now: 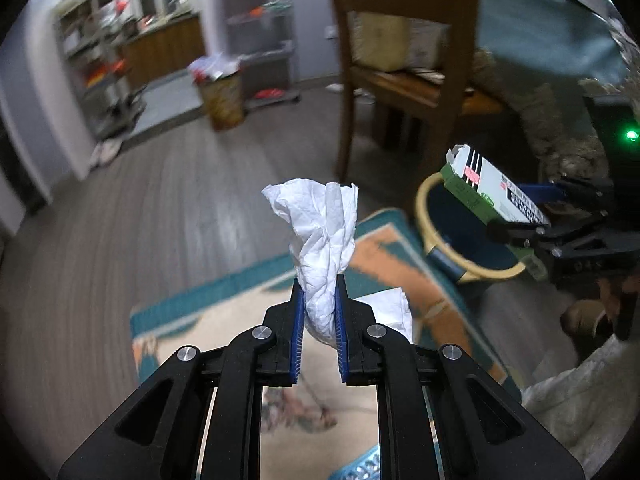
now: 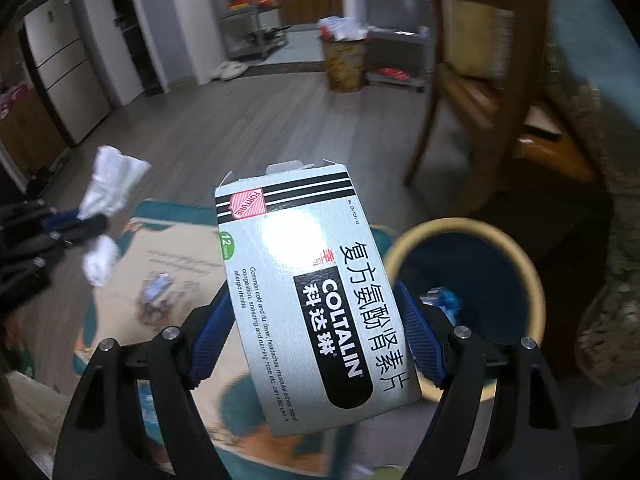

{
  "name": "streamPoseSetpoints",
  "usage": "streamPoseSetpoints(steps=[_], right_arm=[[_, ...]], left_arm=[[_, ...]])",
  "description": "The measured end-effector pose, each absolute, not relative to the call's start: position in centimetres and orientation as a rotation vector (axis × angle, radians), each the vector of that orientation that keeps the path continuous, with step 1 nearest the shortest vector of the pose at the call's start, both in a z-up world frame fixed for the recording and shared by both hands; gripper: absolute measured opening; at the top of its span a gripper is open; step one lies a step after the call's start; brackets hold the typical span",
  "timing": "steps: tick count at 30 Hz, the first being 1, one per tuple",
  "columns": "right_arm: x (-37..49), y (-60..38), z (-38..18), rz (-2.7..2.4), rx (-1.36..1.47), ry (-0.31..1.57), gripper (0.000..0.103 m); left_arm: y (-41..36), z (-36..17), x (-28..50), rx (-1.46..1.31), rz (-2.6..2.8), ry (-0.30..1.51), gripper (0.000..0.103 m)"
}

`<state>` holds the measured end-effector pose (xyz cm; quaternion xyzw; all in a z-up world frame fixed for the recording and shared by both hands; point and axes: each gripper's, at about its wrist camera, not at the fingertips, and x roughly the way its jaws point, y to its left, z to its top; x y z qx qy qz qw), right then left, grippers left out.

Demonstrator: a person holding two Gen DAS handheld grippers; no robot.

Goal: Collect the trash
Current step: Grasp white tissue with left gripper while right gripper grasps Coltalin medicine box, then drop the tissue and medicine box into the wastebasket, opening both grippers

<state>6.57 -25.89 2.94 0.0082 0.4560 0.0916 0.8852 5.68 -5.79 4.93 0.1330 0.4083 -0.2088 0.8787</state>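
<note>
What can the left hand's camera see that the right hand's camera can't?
Only the left wrist view shows the left tool up close, pinching the white tissue, and the green side of the medicine box. Only the right wrist view shows the box's printed face, the blue scraps inside the bin, and a fridge. Both show the tissue, box, yellow-rimmed bin, rug and wooden chair.

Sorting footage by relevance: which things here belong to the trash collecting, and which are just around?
Part of the job:
- crumpled tissue, clamped in the left gripper
- medicine box, gripped by the right gripper
- waste bin, already holding some litter

Just around:
- wooden chair
- patterned rug
- overfilled far bin
- metal shelves
</note>
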Motion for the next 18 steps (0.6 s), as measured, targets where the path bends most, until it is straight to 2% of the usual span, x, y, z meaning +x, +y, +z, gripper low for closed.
streamPoseSetpoints(steps=[4, 8, 11, 18], right_arm=[[6.7, -31.7, 1.4, 0.094, 0.066, 0.932, 0.077], [7.1, -36.9, -2.2, 0.021, 0.169, 1.009, 0.077], [6.9, -40.1, -4.0, -0.047, 0.215, 1.036, 0.077], [7.5, -44.4, -7.4, -0.098, 0.282, 1.088, 0.077]], left_arm=[[-8.3, 3.5, 6.8, 0.270, -0.469, 0.846, 0.015], [-11.9, -0.1, 9.0, 0.187, -0.514, 0.932, 0.015], [-14.9, -0.9, 9.6, 0.193, -0.556, 0.927, 0.015], [-22.1, -4.5, 10.9, 0.237, -0.648, 0.966, 0.015]])
